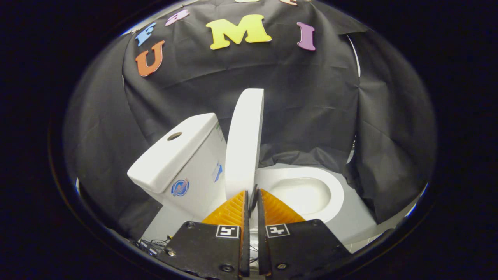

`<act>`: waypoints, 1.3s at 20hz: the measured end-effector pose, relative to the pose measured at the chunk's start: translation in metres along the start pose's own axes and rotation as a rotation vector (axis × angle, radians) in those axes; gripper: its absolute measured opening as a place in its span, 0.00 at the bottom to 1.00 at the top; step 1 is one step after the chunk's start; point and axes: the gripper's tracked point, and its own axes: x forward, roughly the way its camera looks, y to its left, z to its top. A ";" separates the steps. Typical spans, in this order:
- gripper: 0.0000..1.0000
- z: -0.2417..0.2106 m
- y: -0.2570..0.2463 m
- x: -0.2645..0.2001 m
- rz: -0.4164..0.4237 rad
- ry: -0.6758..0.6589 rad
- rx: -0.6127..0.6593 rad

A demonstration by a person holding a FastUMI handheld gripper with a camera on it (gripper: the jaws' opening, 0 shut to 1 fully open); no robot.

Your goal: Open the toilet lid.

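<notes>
lid [244, 144] stands nearly upright beside the cistern [183, 163], bowl [307, 194] open; gripper [252, 200] fingers nearly closed, a thin dark edge between them at the lid's lower edge.

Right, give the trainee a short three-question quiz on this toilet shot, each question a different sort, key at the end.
1. True or false: the lid is raised and stands near upright beside the tank.
2. Multiple choice: the tongs are (a) spread wide, (b) nearly closed with a thin gap, (c) clamped on the tank.
3. Fill in: with the lid up, the white ______ shows just beyond the fingers.

Key:
1. True.
2. b. Whether they pinch the lid's lower edge cannot be told from this view.
3. Bowl, ringed by the seat.
</notes>
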 end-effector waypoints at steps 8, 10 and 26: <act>0.14 -0.001 0.003 0.001 0.016 -0.003 -0.048; 0.14 0.000 0.004 0.002 0.021 -0.005 -0.060; 0.17 -0.001 0.014 0.005 0.061 0.000 -0.130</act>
